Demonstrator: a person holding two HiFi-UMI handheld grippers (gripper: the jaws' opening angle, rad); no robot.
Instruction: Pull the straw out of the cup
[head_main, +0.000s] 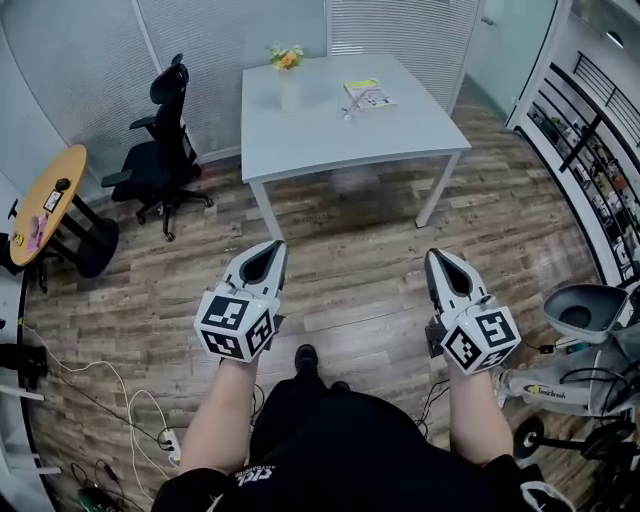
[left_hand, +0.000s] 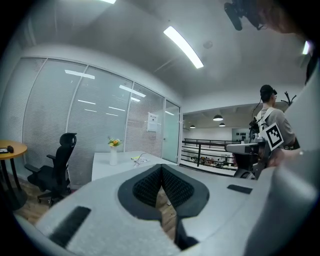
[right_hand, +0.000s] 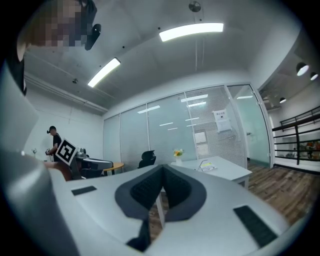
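Two grippers are held out in front of the person, over the wooden floor (head_main: 350, 270) and well apart from each other. The left gripper (head_main: 272, 246) has its jaws pressed fully together, with nothing between them. The right gripper (head_main: 437, 256) is the same: its jaws meet at the tips and they hold nothing. Both point away from the person, toward the far side of the room.

Far from both grippers stands a white counter (head_main: 340, 145). On its far left part there is a white vase (head_main: 290, 90) with yellow and orange flowers. On its far right part lies a booklet (head_main: 368, 94) with a yellow-green cover. Just beside the near left corner of the booklet stands a small thin thing (head_main: 350, 112). It is too small to tell if this is the cup with the straw. Neither gripper is near it.

Left of the counter is a black office chair (head_main: 165, 140), and at the far left edge a round wooden table (head_main: 50, 195).
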